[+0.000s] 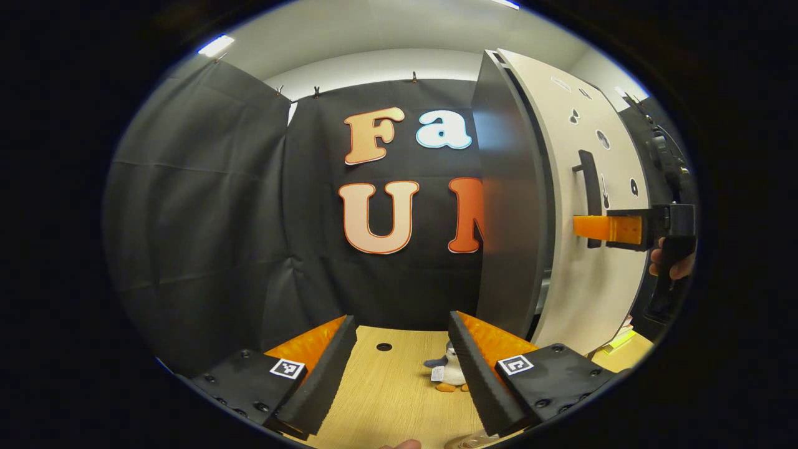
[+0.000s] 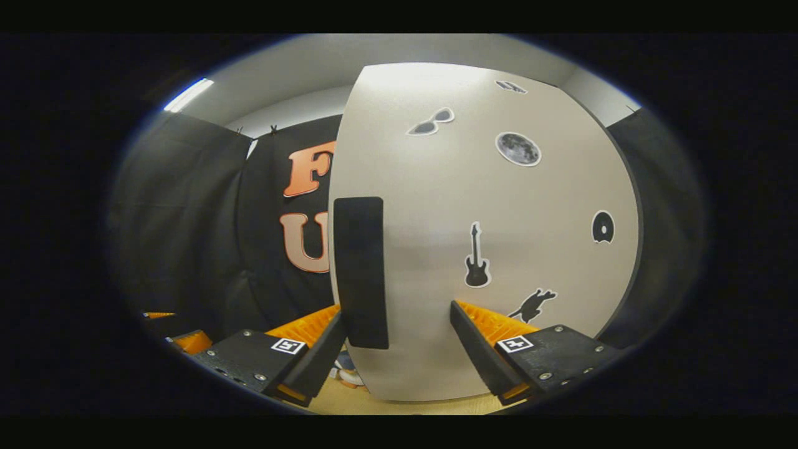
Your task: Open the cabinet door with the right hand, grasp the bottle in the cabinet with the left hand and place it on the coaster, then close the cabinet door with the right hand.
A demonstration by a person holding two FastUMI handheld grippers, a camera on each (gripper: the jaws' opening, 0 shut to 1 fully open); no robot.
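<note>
The cabinet (image 1: 508,206) stands on the right, its dark side panel towards me. Its beige door (image 2: 499,206) carries stickers and a black vertical handle (image 2: 360,271). My right gripper (image 2: 399,355) is open, the handle standing between its fingers, closer to the left one, with no finger pressing on it. From the left gripper view, the right gripper (image 1: 592,227) reaches the handle (image 1: 589,199) from the right, held by a hand (image 1: 670,265). My left gripper (image 1: 402,368) is open with nothing between its fingers, low over the wooden table (image 1: 386,399). The door hides the cabinet's inside.
A small penguin toy (image 1: 449,371) sits on the table just left of the cabinet's foot, and there is a round hole (image 1: 384,346) in the tabletop beyond my left fingers. A yellow-green object (image 1: 617,342) lies by the door's lower right. Black cloth walls close the back and left.
</note>
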